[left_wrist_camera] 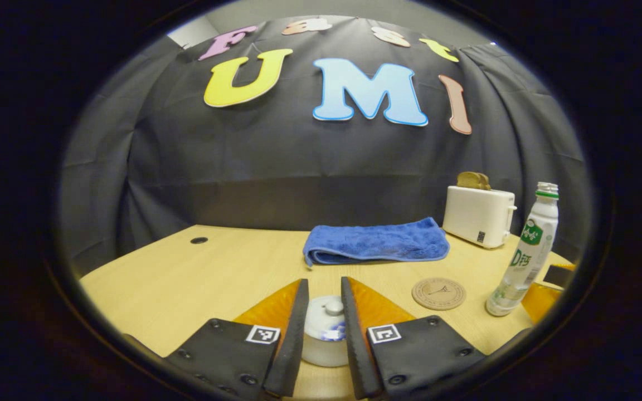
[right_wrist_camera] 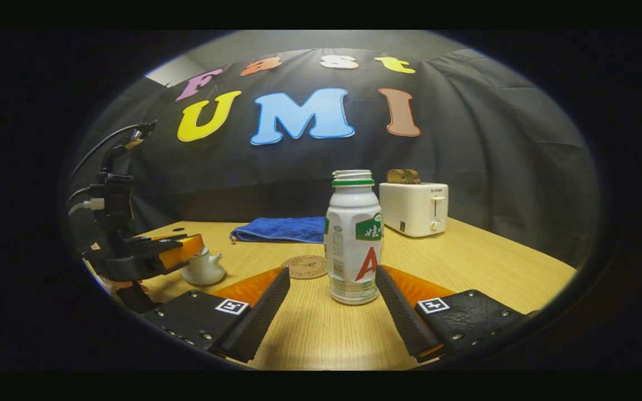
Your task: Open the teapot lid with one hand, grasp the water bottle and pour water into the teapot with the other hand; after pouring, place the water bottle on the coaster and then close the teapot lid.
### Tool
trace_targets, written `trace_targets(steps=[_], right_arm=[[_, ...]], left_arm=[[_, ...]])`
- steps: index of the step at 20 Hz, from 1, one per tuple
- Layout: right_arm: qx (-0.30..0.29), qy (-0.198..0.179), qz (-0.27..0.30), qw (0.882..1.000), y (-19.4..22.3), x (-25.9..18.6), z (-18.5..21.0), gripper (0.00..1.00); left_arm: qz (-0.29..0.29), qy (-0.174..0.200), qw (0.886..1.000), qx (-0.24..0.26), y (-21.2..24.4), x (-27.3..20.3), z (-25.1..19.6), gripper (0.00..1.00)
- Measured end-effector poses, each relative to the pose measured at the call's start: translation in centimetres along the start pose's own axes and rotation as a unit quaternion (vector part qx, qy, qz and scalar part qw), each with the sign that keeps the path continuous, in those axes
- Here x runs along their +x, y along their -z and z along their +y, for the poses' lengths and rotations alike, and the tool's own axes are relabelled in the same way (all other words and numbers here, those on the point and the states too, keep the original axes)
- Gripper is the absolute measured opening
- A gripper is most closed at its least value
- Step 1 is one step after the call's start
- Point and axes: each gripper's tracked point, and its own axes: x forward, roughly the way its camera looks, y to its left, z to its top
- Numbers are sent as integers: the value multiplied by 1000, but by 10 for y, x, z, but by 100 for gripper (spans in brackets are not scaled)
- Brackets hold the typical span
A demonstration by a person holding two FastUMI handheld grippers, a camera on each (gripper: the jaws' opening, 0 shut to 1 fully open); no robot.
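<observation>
Your left gripper (left_wrist_camera: 324,312) hangs over the teapot (left_wrist_camera: 325,334), fingers parted, one to each side of the lid (left_wrist_camera: 325,323). The lid knob (left_wrist_camera: 333,306) sits in the gap, slightly toward the right finger. No contact that I can make out; the lid is on and the jaws hold nothing.

Your right gripper (right_wrist_camera: 332,298) faces the water bottle (right_wrist_camera: 353,239) head on. Bottle stands upright on the table (right_wrist_camera: 466,262), cap off, long axis vertical, its base just between the spread fingers and closer to the right one. The fingers are wide apart, with a clear gap on the left side; on the right the finger looks near the base, but I cannot tell whether it touches. Nothing gripped.

The relation that matters: knob straight ahead and below the left fingers, so the lid lift reads as a short drop and a pinch. The bottle is the right hand's job; it is the nearer one.

The coaster (left_wrist_camera: 438,293) lies between teapot and bottle, apart from both, in front of the folded blue towel (left_wrist_camera: 375,242). A white toaster (left_wrist_camera: 478,215) with bread in it stands at the back.

What the views trade:
- The left gripper view gives the knob's line between the fingers, and catches the bottle off to the right, well apart from the teapot.
- The right gripper view gives the side profile: left gripper poised just above the teapot, spout pointing toward the coaster. Whether the fingers have reached knob height, I cannot settle from it.
</observation>
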Motion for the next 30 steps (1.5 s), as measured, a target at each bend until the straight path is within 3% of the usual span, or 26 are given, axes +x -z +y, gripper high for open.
trace_targets(steps=[3,5,8,9,15,16,18,23,24,25,30], right_arm=[[5,2,0,1000,0,0,-2,95],[6,4,0,1000,0,0,-3,95],[3,7,-2,1000,-2,0,-5,95],[3,6,-3,1000,-3,0,-5,95],[2,5,-8,1000,-8,3,-9,95],[2,7,-8,1000,-8,4,-11,95],[-2,10,-8,1000,-9,5,-14,95],[-11,19,-12,1000,-15,8,-22,94],[-14,19,-14,1000,-17,9,-24,94],[-14,16,-14,1000,-19,11,-25,94],[-1,-2,-11,1000,-24,26,-28,95]], left_arm=[[-7,1,1000,14,-2,-2,-4,41],[-9,2,1000,20,-4,-2,-5,28],[-8,3,1000,22,-4,-2,-5,17],[-11,4,1000,21,-5,-1,-5,20],[-34,11,999,10,-22,-10,-2,14],[-40,11,999,8,-26,-12,0,18],[-51,10,999,1,-34,-16,2,14],[-52,-1,999,0,-33,-19,16,18],[-51,-4,999,0,-31,-20,19,14],[-49,-4,999,-1,-30,-21,20,18],[-50,-6,999,-5,-29,-22,22,14]])
